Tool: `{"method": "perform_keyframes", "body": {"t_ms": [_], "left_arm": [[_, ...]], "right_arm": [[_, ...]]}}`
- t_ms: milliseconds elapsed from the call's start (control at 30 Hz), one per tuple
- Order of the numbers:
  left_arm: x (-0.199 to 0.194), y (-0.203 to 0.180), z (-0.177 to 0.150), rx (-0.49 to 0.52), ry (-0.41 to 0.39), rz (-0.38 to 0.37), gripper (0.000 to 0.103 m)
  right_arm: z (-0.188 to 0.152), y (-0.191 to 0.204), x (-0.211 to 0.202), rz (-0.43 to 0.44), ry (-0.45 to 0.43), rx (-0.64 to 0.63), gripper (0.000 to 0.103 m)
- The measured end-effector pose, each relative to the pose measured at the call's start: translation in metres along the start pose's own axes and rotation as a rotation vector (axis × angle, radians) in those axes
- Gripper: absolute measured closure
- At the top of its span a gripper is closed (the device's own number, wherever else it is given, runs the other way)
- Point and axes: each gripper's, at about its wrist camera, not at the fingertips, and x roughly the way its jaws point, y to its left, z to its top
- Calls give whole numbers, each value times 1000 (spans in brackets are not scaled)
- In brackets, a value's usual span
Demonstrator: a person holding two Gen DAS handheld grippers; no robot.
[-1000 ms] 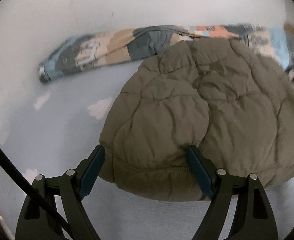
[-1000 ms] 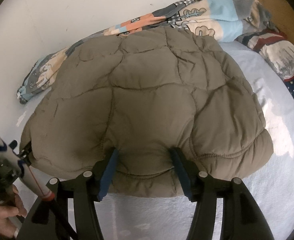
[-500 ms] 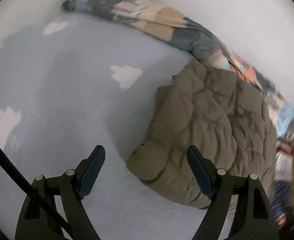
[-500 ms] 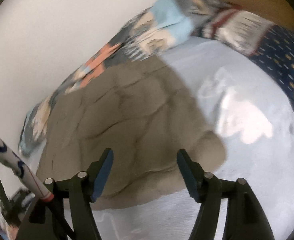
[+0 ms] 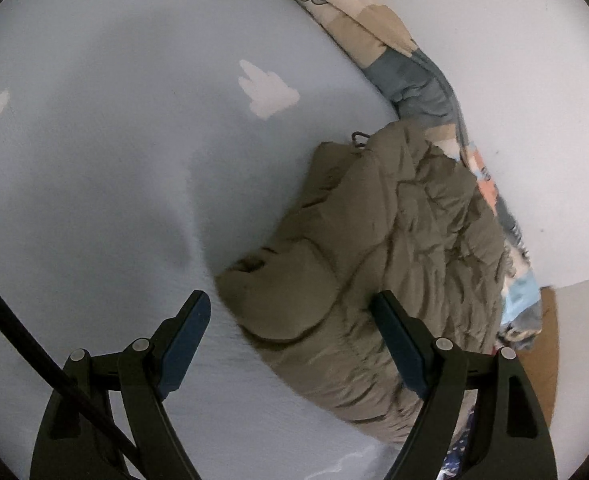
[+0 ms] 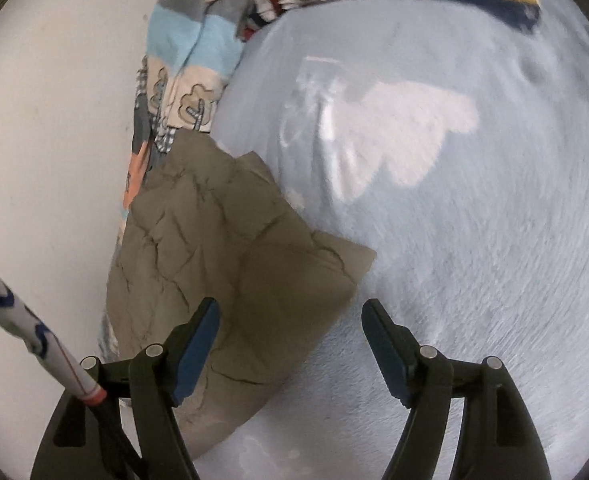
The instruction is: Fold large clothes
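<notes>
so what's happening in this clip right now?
A person with two handheld grippers is folding an olive quilted jacket on a light blue bedsheet. The jacket lies bunched against a rolled patterned blanket by the wall. The left gripper and the right gripper are open, holding nothing; the right one's jaws have just been opening.

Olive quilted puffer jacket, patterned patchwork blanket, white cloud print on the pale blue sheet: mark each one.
Olive quilted puffer jacket [image 5: 406, 240]: left wrist view, middle of the quilted panel.
Patterned patchwork blanket [image 6: 186, 52]: right wrist view, light blue stripe.
White cloud print [image 5: 268, 90]: left wrist view, centre of the cloud.
</notes>
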Motion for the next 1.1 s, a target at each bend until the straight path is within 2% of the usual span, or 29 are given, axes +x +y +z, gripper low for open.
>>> {"method": "perform_keyframes", "body": {"t_ms": [167, 333, 533, 600, 667, 733, 800, 900, 967, 1100], "left_arm": [[7, -7, -6, 11, -51, -11, 17], [15, -14, -8, 56, -112, 29, 14], [28, -14, -4, 60, -117, 40, 9], [31, -20, -1, 99, -105, 51, 9], [32, -29, -2, 164, -107, 69, 13], [30, -40, -4, 247, -118, 107, 28], [26, -53, -9, 333, -147, 153, 37], [21, -77, -18, 497, -188, 251, 46], [19, -87, -25, 568, -223, 293, 49], [15, -97, -29, 620, -259, 318, 53]], "right_arm": [[-1, -14, 8, 56, -1, 72, 25], [-3, -16, 22, 87, -20, 80, 22], [-1, -25, 43, 115, -9, 95, 18], [2, -26, 48, 135, 7, 100, 18], [4, -20, 48, 121, 9, 64, 26], [3, -12, 47, 87, 5, 8, 50], [0, 0, 42, 59, -16, -61, 59], [-7, 24, 36, -22, -56, -193, 65], [-14, 42, 32, -91, -83, -304, 66], [-25, 70, 25, -193, -131, -484, 67]]}}
